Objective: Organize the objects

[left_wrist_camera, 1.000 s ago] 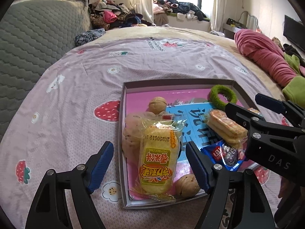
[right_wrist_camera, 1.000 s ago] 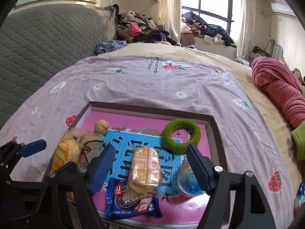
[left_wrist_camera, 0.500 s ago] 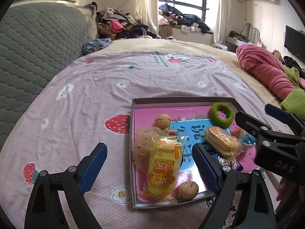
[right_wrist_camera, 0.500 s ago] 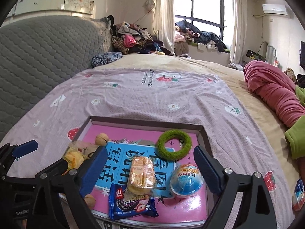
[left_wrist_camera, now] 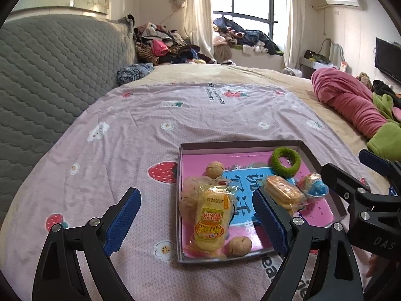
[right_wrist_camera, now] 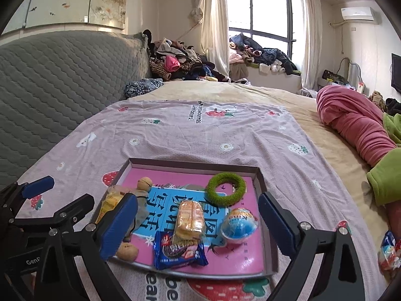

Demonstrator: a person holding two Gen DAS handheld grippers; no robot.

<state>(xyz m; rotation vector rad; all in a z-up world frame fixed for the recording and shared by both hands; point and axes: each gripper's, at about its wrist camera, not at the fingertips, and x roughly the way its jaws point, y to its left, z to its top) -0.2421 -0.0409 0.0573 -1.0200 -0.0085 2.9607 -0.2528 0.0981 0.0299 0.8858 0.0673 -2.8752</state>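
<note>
A shallow grey tray (left_wrist_camera: 240, 144) with a pink and blue lining lies on the purple bedspread. In it are a yellow cake packet (left_wrist_camera: 211, 220), two walnuts (left_wrist_camera: 214, 169), a green ring (left_wrist_camera: 285, 159), a biscuit packet (left_wrist_camera: 283, 193) and a blue egg toy (left_wrist_camera: 313, 184). The right wrist view adds a blue cookie packet (right_wrist_camera: 179, 249) at the tray's (right_wrist_camera: 190, 163) near edge. My left gripper (left_wrist_camera: 195, 192) hangs open above the tray's left side, holding nothing. My right gripper (right_wrist_camera: 196, 197) hovers over the near right part; its jaws are opening, with nothing gripped.
A grey quilted headboard (left_wrist_camera: 50, 75) runs along the left. A rolled pink blanket (left_wrist_camera: 351, 102) and a green garment (right_wrist_camera: 386, 175) lie on the right. A small snack packet (right_wrist_camera: 389, 253) sits on the bed, right of the tray. Clothes (left_wrist_camera: 163, 47) are piled beyond the bed.
Both grippers have risen and drawn back from the tray, and their jaws have spread wider. The packets stay lying in the tray.
</note>
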